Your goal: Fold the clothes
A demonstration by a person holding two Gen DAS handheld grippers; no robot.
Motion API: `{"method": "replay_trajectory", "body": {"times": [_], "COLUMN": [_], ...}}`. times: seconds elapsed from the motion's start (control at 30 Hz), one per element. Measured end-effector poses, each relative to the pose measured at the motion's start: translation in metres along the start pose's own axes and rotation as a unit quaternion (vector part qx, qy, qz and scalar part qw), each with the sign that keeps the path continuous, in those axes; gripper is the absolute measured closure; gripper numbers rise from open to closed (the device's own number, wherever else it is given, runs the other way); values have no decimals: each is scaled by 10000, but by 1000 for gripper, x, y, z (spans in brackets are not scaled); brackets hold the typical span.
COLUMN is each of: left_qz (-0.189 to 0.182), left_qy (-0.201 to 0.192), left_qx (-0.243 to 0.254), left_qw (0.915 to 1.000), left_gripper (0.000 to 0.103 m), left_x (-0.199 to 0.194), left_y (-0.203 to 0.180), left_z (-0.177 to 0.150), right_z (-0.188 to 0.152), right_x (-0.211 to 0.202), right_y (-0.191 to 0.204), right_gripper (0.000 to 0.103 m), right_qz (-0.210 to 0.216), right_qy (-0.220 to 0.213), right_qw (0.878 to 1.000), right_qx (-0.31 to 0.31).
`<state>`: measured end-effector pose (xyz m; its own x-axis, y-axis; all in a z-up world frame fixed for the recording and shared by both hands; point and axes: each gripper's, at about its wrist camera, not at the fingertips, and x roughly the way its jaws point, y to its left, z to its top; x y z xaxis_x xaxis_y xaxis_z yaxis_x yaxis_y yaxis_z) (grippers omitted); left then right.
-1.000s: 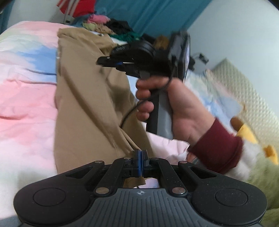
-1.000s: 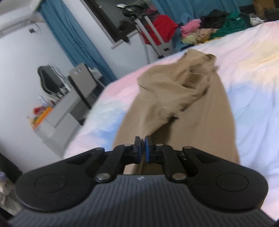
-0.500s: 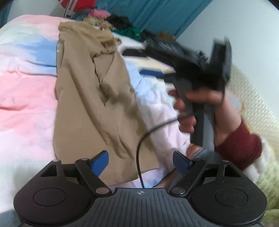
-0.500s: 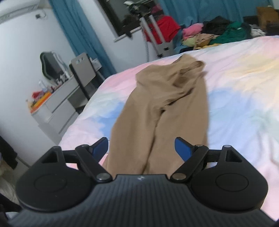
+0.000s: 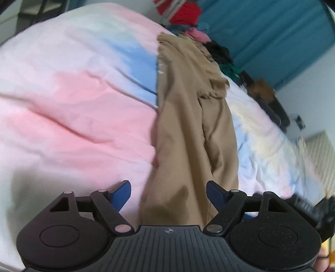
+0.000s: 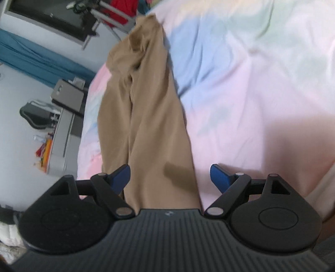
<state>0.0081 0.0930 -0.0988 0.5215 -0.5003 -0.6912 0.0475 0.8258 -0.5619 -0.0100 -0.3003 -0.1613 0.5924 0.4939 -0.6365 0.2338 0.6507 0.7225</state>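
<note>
Tan trousers point(image 5: 188, 125) lie lengthwise on the pastel pink, blue and white bedspread point(image 5: 73, 104), legs folded together, waist at the far end. My left gripper point(image 5: 168, 191) hovers open above the near hem, blue pads wide apart and pressing on nothing. In the right wrist view the same trousers point(image 6: 150, 117) run away from me across the bedspread point(image 6: 251, 83). My right gripper point(image 6: 169, 174) is open over their near end, the cloth below the gap and neither pad touching it. A dark blurred shape point(image 5: 314, 207) at the lower right edge looks like the other gripper's body.
A heap of mixed clothes point(image 5: 211, 46) lies past the far end of the bed, in front of a teal curtain point(image 5: 272, 31). A grey desk with clutter point(image 6: 62, 129) and a dark screen point(image 6: 48, 18) stand off the bed's left side.
Both grippers went from shut to wide open and let go of the trouser hem. Both have rolled and dropped toward the near end. The hand with the right gripper has left the middle of the left view.
</note>
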Motion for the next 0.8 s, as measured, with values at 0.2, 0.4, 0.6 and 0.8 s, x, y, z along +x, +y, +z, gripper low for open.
{"method": "replay_trajectory", "body": {"times": [0.2,0.4,0.6,0.8], "left_qz": [-579,-1108,-758,-914], "left_qy": [357,959,1275,924], "left_qx": [-804,-1093,-417,-278], "left_qw": [9944,9831,9881,9911], "left_gripper": [27,35,68,96], "left_x": [14,24,32,17], "left_y": [23,29,4,-5], "left_z": [-3,-16,-27,-27], "right_z": [-9,-34,-62,-59], "right_x": [11,8,16,-5], "right_y": [7,9,26,40], "right_gripper": [31,47,65,92], "right_qz": [69,234,90,-80], "right_qy": [289,680,1407,944], "right_qw": [9995,9974,9894,9937], "right_qx": [-71,51,-337,-595]}}
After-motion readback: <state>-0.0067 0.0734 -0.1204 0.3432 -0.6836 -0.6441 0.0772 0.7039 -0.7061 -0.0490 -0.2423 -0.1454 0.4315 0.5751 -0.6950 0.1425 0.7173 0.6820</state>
